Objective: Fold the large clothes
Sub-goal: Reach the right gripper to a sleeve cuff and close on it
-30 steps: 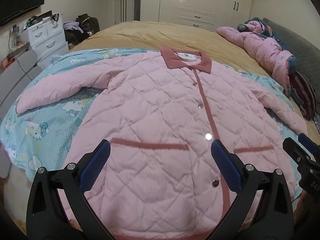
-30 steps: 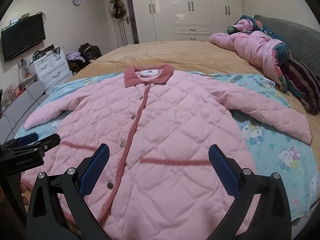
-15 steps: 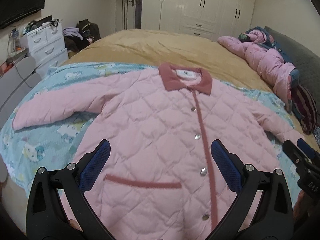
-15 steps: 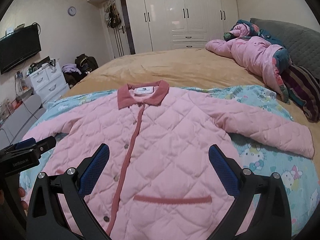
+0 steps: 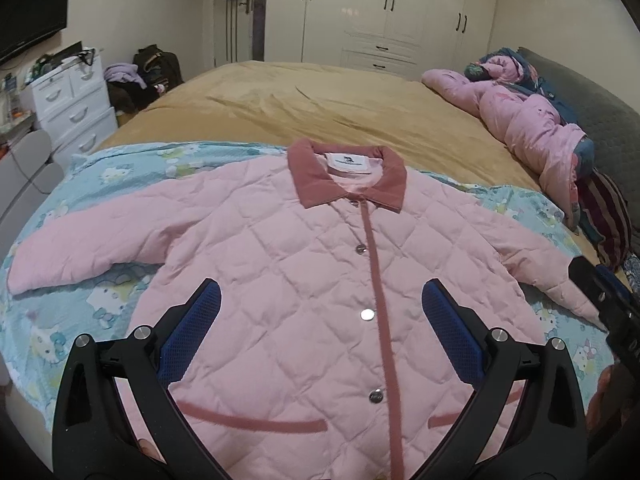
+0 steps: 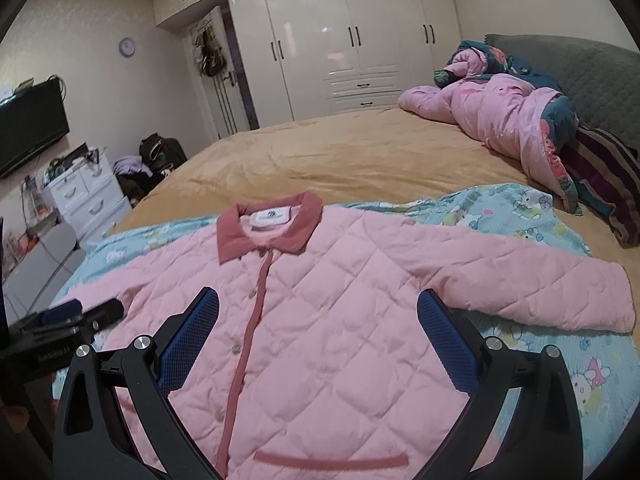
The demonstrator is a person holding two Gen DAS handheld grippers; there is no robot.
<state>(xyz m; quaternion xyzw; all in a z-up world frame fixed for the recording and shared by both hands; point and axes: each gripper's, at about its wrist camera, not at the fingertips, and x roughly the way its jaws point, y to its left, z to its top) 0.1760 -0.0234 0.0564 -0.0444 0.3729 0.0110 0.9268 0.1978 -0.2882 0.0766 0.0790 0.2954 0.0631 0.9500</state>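
Zero folds so far tbh. Pink quilted jacket [image 5: 320,300] lies flat, buttoned, sleeves spread, on cartoon sheet [image 5: 80,320] on bed. Your left gripper [image 5: 320,320] and right gripper [image 6: 318,322]: jaws apart, empty. Sleeves, body all left.

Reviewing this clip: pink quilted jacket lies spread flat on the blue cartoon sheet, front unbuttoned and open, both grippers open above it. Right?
Not quite. The pink quilted jacket is buttoned shut along its front placket, as the left wrist view shows. The rest holds: blue cartoon sheet, left gripper and right gripper open.

Ahead of the tongs, past a cartoon sheet [image 5: 100,300], a tan blanket [image 5: 312,108] runs to a white wardrobe [image 6: 352,40]. Far right lies a pink quilt [image 6: 492,116]; far left stand white drawers [image 5: 72,100] and a TV [image 6: 28,128].
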